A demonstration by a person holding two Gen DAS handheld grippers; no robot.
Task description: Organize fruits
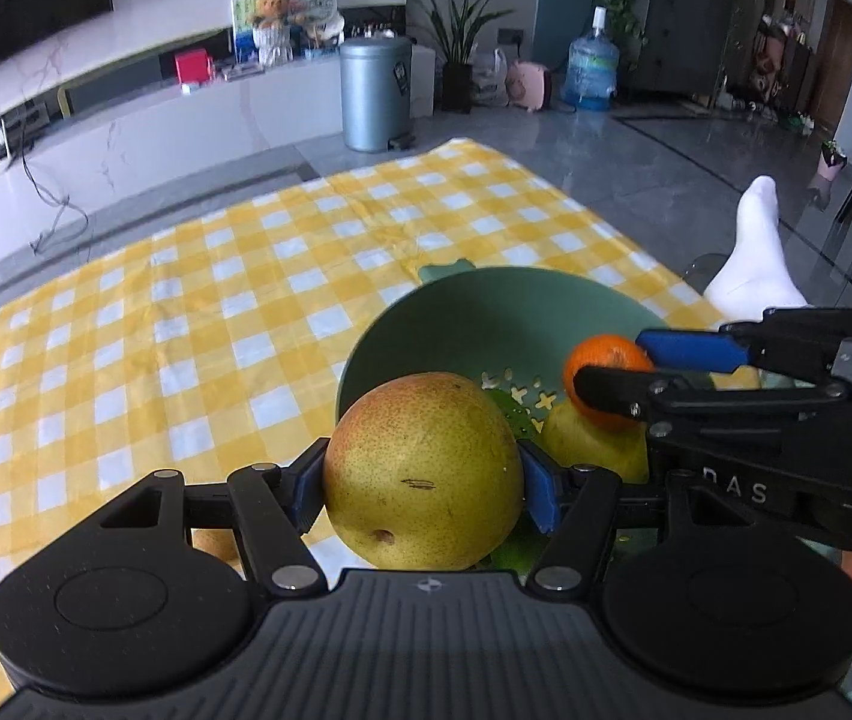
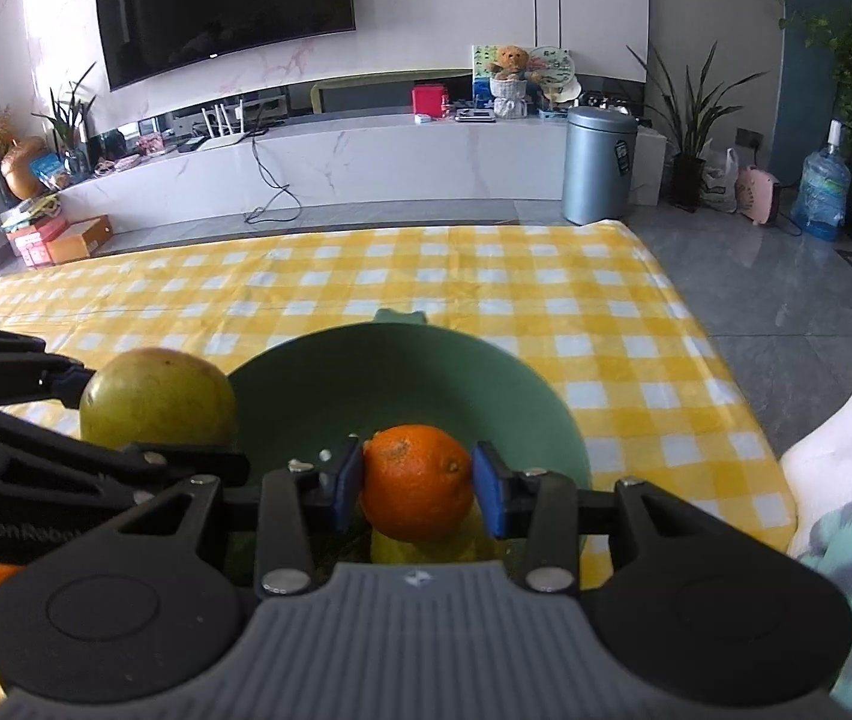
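Left tongs are gripping the pear; right tongs are gripping the orange, both hanging over the green bowl.

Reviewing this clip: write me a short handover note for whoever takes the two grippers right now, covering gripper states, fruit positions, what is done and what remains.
Left gripper: shut on the large yellow-green pear with a red blush, held at the near rim of the green plastic colander bowl.
Right gripper: shut on the small orange mandarin, held over the bowl.
Done: a yellow fruit and something green already lie in the bowl.
Left: release both fruits into the bowl. More fruit seems to lie on the yellow checked cloth beneath the grippers.
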